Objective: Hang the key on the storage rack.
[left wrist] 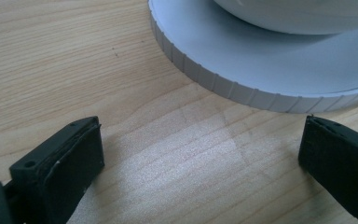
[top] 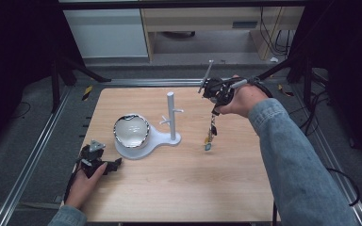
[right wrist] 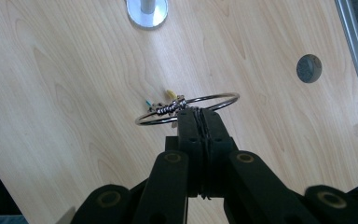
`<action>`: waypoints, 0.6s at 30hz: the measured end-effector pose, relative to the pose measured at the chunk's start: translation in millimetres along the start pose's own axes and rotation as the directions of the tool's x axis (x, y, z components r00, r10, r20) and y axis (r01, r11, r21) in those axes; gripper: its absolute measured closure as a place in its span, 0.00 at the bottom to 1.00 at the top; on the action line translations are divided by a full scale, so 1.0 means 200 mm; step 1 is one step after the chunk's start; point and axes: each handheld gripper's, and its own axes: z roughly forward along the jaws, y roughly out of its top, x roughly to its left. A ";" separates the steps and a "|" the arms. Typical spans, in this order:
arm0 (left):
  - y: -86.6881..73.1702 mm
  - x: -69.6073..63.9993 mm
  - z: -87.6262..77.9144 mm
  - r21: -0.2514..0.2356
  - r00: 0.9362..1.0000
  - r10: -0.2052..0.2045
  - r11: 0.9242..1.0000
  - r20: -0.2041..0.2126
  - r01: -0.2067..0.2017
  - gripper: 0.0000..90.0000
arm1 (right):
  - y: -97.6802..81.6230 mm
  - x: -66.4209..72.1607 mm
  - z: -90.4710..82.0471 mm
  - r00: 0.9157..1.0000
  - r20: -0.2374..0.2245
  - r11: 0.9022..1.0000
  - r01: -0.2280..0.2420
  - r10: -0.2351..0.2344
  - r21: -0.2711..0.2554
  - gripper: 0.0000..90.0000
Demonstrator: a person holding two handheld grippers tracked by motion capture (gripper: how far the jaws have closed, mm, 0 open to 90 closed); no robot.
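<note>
R claw is pressed together on a thin metal ring w/ wire wrapping and small charms, a bracelet by the look of it. In the right gripper view the ring sits level at the claw tips, pinched at its near edge, a yellow bit and a blue bit hanging beside the wrapped part. In the high view the R claw points down above the desk, right of the stand, and the bracelet dangles below it, lower end just over the desk surface, not clearly touching.

L claw is spread wide, nothing between the two black tips, resting low by the desk's front-left area. In the high view the L claw sits just in front of the white jewellery stand; the left gripper view has the ribbed rim of the stand's round base close ahead.

The stand has an upright post w/ short side pegs, and a white bowl w/ dark rim sits on its round base, left of the post.
</note>
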 end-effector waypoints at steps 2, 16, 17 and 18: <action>0.00 0.00 0.00 0.001 1.000 0.001 1.000 0.000 -0.001 0.00 | 0.01 -0.01 -0.01 1.000 -0.004 1.000 -0.008 0.008 -0.006 0.99; 0.00 0.00 0.00 0.000 1.000 0.000 1.000 0.001 0.000 0.00 | 0.11 -0.01 -0.07 1.000 0.001 1.000 0.020 -0.020 0.001 0.99; 0.00 0.00 0.00 0.000 1.000 0.000 1.000 0.001 0.000 0.00 | 0.11 -0.01 -0.07 1.000 0.001 1.000 0.020 -0.020 0.001 0.99; 0.00 0.00 0.00 0.001 1.000 0.000 1.000 0.001 0.000 0.00 | 0.12 0.00 -0.08 1.000 0.004 1.000 0.024 -0.024 0.001 0.99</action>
